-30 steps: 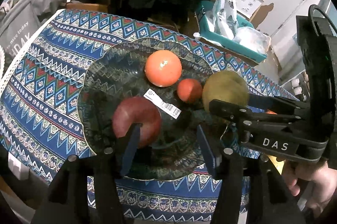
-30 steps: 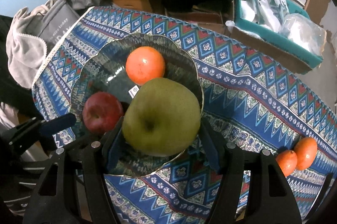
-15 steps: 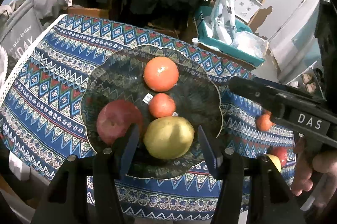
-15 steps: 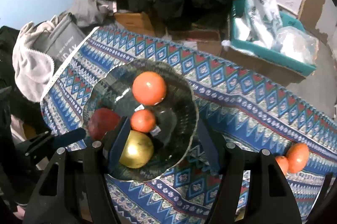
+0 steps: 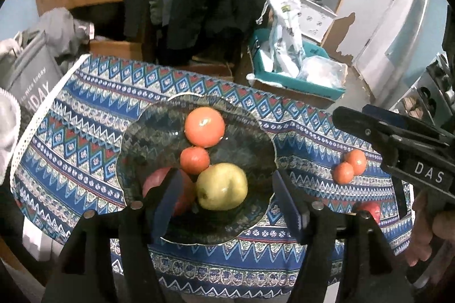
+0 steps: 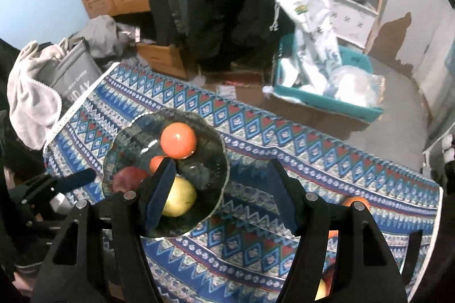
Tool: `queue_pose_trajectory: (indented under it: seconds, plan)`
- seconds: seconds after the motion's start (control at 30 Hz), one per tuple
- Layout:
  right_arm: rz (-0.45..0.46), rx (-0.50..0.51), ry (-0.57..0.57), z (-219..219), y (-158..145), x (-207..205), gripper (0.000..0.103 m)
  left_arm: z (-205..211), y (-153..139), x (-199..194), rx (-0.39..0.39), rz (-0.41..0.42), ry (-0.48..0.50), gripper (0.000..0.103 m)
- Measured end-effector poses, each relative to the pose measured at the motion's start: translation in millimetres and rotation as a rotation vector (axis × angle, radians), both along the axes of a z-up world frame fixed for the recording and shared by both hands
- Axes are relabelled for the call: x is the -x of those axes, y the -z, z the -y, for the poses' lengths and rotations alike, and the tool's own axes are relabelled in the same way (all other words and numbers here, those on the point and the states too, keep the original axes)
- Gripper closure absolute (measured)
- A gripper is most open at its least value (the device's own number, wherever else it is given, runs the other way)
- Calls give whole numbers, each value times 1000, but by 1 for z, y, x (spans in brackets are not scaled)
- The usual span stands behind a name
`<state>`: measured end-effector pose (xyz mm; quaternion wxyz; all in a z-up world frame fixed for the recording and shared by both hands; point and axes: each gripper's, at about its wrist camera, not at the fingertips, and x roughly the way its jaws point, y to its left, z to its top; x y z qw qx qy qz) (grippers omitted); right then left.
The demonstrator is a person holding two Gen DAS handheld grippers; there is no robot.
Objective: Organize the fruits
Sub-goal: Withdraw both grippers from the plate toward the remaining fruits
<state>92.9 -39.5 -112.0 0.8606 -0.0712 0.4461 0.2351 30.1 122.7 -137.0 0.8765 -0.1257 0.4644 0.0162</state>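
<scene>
A dark glass plate (image 5: 136, 138) on the patterned cloth holds a large orange (image 5: 204, 126), a small orange (image 5: 194, 159), a green apple (image 5: 221, 186) and a red apple (image 5: 153, 180) half hidden behind my left finger. My left gripper (image 5: 227, 200) hovers above the plate's near side; its jaws are opening with nothing pressed between them. My right gripper (image 6: 220, 196) hangs higher, over the plate's (image 6: 219, 160) right rim, jaws apart and empty. Two small oranges (image 5: 349, 166) and another red apple (image 5: 369, 210) lie on the cloth to the right.
A teal crate (image 5: 298, 75) of plastic bags stands beyond the table's far edge. A grey bag (image 5: 28, 86) and pale cloth lie at the left. Dark clothes hang behind. A hand (image 5: 426, 223) holds the right gripper at the right edge.
The green apple left the right gripper and now lies in the plate by the small orange. Both grippers have risen away from the plate. The left jaws stand wider.
</scene>
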Motion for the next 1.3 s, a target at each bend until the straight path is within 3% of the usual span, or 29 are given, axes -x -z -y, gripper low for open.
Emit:
queue_pose_trajectory:
  seconds: [0.7, 1.3]
  plan:
    - [47, 4, 136, 86, -21, 33, 28, 58, -23, 1, -32, 36, 120, 30]
    - [-34, 32, 311, 180, 13, 45, 28, 128, -14, -3, -55, -6, 264, 29]
